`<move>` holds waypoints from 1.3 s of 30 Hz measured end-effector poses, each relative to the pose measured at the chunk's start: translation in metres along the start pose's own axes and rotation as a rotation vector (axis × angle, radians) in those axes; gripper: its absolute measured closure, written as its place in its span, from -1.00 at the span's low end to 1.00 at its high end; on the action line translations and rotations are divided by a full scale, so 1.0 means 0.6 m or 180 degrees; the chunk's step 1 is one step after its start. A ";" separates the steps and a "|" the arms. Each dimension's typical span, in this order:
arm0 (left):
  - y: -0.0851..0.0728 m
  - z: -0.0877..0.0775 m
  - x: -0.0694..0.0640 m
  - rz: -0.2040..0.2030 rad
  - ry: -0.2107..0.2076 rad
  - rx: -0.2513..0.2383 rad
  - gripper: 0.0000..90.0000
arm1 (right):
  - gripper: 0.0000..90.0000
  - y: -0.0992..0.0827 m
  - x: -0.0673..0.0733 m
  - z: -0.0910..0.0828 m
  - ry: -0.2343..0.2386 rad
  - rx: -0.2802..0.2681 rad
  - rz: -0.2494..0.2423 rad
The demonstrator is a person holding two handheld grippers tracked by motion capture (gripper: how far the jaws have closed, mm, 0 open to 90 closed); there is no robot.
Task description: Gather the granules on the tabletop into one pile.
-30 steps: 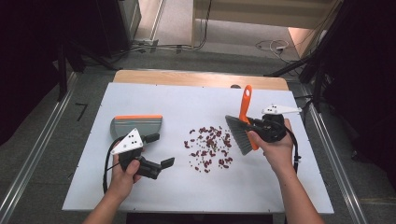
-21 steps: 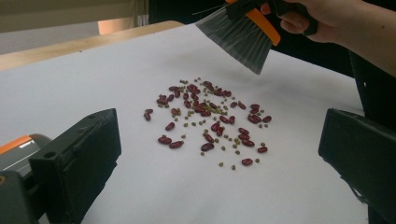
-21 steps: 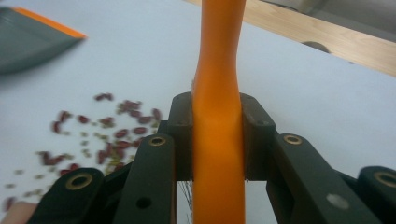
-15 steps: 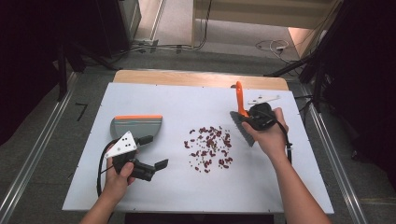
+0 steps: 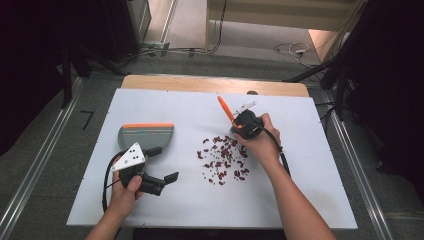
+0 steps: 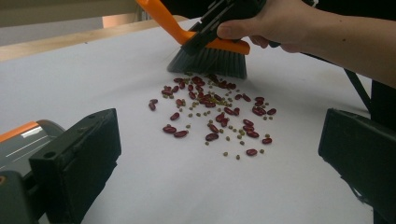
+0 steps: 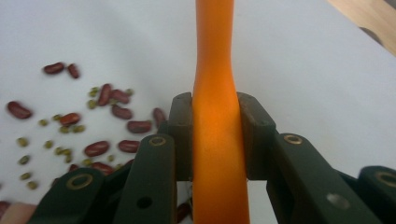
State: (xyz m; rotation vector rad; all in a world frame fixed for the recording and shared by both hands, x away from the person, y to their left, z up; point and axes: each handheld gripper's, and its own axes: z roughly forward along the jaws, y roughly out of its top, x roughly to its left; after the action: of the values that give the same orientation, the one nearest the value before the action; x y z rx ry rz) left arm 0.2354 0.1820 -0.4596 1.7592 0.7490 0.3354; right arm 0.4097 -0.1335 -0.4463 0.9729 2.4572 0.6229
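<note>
Scattered beans [image 5: 222, 159] lie mid-table [image 5: 310, 165], far from every edge.

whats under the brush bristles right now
The brush bristles rest at the far edge of the scattered beans, with red and small green ones showing right at their tips. Any beans beneath the bristles are covered.

in the right gripper view the orange brush handle [image 7: 215, 93] is cut off at twelve and six o'clock, bristles out of frame. in the left gripper view the dustpan [image 6: 21, 140] is cropped at nine o'clock behind a jaw. small green grains [image 6: 229, 154] too small to identify.
</note>
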 end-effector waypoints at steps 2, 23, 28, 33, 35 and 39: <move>-0.001 -0.001 0.001 -0.0014 0.0011 0.0003 -1.00 | 0.53 -0.001 0.013 0.000 -0.0014 0.0034 -0.0126; 0.000 -0.001 -0.001 0.0019 0.0070 0.0011 -1.00 | 0.53 -0.012 0.036 -0.041 0.0279 -0.0194 -0.0443; -0.001 -0.002 0.000 0.0012 0.0063 0.0000 -1.00 | 0.53 0.022 0.035 -0.023 0.0145 -0.0231 -0.0706; -0.003 -0.006 0.003 -0.0002 0.0079 0.0003 -1.00 | 0.53 0.043 0.047 0.016 0.0114 -0.0202 -0.0944; -0.003 -0.007 0.004 -0.0001 0.0083 -0.0007 -1.00 | 0.53 0.043 0.050 0.018 0.0199 -0.0204 -0.0967; -0.004 -0.009 0.006 -0.0014 0.0097 -0.0011 -1.00 | 0.51 0.041 0.068 0.018 0.0378 -0.0052 -0.1072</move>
State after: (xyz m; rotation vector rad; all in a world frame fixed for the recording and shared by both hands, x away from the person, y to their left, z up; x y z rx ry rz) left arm 0.2343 0.1886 -0.4604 1.7524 0.7737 0.3610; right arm 0.4013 -0.0857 -0.4504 0.5086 2.6320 0.5967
